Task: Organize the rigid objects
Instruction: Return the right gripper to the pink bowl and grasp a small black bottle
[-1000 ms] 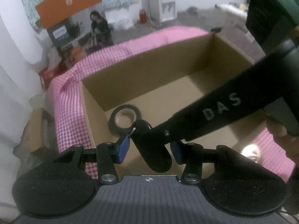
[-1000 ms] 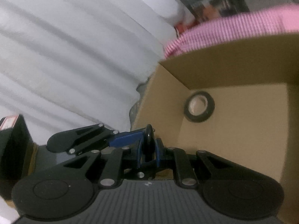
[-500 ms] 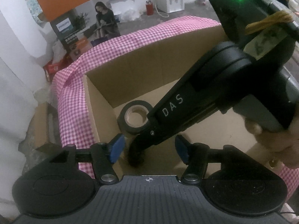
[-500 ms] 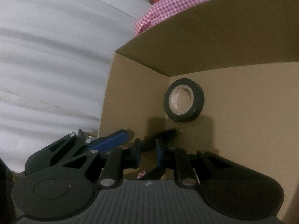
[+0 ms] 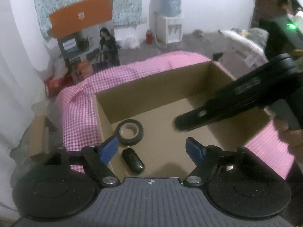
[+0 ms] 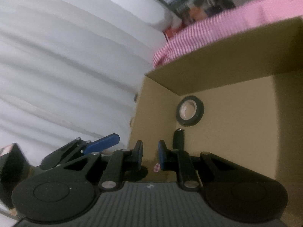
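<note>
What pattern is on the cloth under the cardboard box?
Pink-and-white gingham checks on the cloth, clearest in the left wrist view.

Left wrist view: above near rim, looking down into cardboard box (image 5: pixel 155 87), room at 12 o'clock. Right wrist view: low, close, facing box interior (image 6: pixel 236 132). Shared: tape roll (image 5: pixel 129 131) (image 6: pixel 190 111), pink checked cloth (image 5: pixel 79 117) (image 6: pixel 208 30).

**A lived-in room used as a makeshift work space**

We see a plain household room: a water dispenser (image 5: pixel 171 19) with its bottle stands against the white wall, patterned cloth (image 5: pixel 90 3) hangs beside it, and printed product boxes (image 5: pixel 85 51) are stacked on the grey floor. A pink gingham tablecloth (image 5: pixel 79 117) carries an open cardboard box (image 5: pixel 151 87), with white curtains (image 6: pixel 66 66) alongside.
</note>
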